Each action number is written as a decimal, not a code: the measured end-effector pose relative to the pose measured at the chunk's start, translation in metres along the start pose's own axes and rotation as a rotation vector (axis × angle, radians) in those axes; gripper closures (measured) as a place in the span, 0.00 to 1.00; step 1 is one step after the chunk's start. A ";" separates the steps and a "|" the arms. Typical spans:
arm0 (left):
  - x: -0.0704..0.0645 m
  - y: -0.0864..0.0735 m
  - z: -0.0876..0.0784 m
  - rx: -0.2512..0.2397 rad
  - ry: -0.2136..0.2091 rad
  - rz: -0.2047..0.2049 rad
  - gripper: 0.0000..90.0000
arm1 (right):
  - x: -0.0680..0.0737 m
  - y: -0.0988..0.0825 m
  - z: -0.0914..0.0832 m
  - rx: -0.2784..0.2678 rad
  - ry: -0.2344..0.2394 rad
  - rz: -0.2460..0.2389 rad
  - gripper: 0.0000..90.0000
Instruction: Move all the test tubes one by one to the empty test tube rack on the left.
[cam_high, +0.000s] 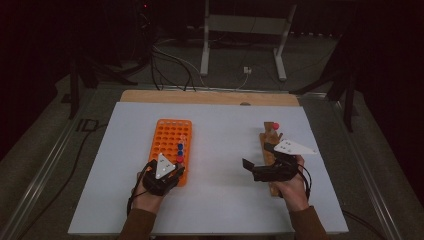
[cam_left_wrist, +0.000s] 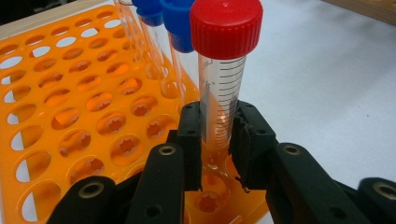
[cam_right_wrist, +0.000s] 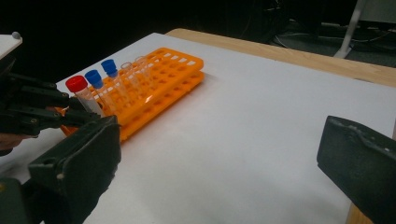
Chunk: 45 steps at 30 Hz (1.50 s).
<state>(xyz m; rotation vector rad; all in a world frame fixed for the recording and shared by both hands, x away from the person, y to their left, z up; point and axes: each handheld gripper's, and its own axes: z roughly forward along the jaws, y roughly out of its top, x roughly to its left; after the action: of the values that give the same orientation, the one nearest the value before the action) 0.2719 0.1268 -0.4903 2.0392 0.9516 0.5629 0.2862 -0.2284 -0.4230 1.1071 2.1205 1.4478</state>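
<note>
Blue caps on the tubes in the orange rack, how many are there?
2. Both blue screw caps sit on clear plastic tubes in the orange plastic rack, one right behind the red-capped tube, the other just beyond it.

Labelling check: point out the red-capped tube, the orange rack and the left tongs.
red-capped tube (cam_left_wrist: 225, 28), left gripper view, on its red cap.
orange rack (cam_left_wrist: 70, 93), left gripper view, on its top plate between holes.
left tongs (cam_left_wrist: 218, 140), left gripper view, midway between the tips, shut on the tube.
</note>
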 end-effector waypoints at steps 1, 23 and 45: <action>0.000 0.000 0.000 -0.002 -0.002 -0.006 0.83 | 0.000 0.000 0.000 0.000 0.001 0.000 0.00; 0.012 0.001 -0.020 -0.095 -0.105 -0.084 0.54 | -0.004 0.002 -0.004 -0.006 -0.011 0.008 0.00; 0.030 0.007 -0.045 -0.214 -0.060 -0.188 0.01 | -0.053 0.020 -0.013 -0.057 -0.148 0.052 0.04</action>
<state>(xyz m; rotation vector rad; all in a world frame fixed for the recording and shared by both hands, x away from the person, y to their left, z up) 0.2633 0.1692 -0.4568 1.7463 0.9901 0.4781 0.3193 -0.2738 -0.4073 1.2159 1.9514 1.3942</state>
